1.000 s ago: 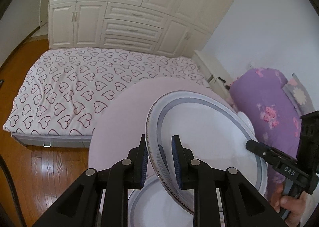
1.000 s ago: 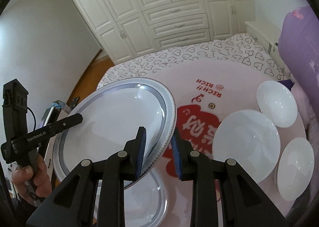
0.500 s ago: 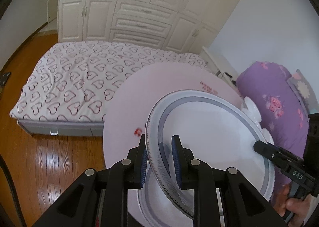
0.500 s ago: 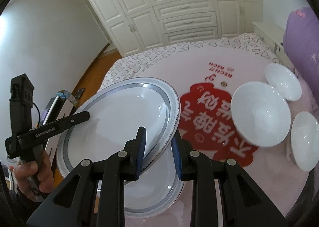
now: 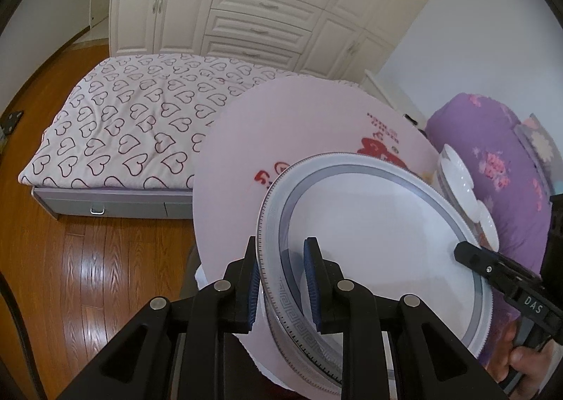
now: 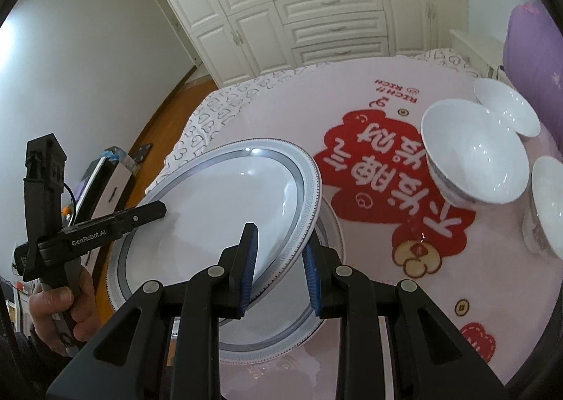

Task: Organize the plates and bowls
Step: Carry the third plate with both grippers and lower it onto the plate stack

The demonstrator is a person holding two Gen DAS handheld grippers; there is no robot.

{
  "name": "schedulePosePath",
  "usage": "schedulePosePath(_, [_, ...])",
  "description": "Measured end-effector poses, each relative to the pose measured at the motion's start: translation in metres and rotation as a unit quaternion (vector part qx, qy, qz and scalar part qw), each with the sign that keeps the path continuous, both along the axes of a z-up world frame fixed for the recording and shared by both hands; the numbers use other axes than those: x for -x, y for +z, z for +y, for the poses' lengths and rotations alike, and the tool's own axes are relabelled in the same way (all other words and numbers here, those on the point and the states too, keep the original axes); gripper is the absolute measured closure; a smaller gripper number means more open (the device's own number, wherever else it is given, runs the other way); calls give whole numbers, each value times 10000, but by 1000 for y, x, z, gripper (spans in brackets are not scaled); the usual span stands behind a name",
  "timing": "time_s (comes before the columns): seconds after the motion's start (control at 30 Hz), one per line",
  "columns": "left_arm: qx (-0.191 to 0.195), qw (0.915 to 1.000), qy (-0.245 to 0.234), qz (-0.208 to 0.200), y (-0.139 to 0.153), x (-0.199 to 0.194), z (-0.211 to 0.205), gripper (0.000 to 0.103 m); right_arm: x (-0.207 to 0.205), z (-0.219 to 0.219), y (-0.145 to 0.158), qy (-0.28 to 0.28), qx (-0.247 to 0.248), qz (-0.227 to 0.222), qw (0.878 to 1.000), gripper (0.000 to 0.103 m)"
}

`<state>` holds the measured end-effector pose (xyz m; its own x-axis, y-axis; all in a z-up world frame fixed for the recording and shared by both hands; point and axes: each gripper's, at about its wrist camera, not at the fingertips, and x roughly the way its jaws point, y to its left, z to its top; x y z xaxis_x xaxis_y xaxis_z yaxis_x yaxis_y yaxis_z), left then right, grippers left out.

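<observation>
While both grippers clamp one plate [image 6: 218,203], bowls [image 6: 475,157] sit empty (three).

"GenRobot.AI" on left tongs [image 6: 155,211]

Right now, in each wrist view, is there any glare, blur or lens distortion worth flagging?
Left wrist: sharp; fisheye bends the wardrobe; dark vignette corners; sheen on the wood floor. Right wrist: sharp; small highlights on the held plate and large bowl; same curvature.
</observation>
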<state>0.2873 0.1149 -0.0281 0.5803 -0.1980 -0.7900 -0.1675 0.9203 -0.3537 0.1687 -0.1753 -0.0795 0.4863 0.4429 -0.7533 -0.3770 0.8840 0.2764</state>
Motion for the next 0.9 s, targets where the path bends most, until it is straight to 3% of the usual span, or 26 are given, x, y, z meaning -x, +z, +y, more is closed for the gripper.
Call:
schedulePosePath(0.33, [-72, 10000, -31, -9, -29, 3, 2, 83, 11, 1, -12, -45, 49, -14, 10000, 77])
schedulePosePath(0.9, [-320, 9991, -150, -246, -54, 11, -9, 82, 19, 1, -30, -141, 309, 2, 9994, 77])
